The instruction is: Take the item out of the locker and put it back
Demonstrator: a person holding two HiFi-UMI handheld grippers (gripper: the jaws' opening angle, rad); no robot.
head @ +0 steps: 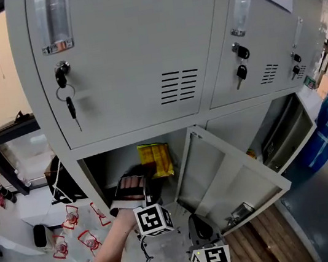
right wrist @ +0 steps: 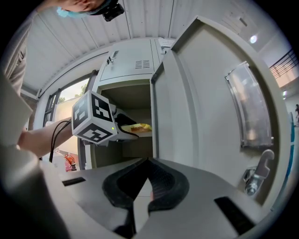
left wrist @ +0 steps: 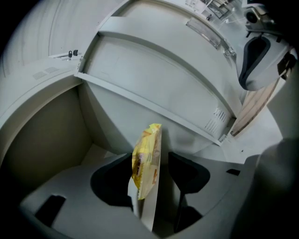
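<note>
Put-back step, release stage: yellow plastic snack packet (left wrist: 147,161) inside open lower compartment of grey metal locker (head: 132,51), between wide-apart jaws of left tool (left wrist: 150,179), apparently unsqueezed; right tool (right wrist: 145,163) closed, empty, by grey door (head: 222,180); next, probably back left tool straight out without tipping packet.

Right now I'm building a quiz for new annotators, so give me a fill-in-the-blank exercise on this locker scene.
1. The plastic snack packet between the left gripper's parted jaws is ___ in colour.
2. The grey metal door of the lower locker compartment that holds the packet stands ___.
3. The right gripper holds nothing, and its jaws are ___.

Missing words: yellow; open; shut.
</note>
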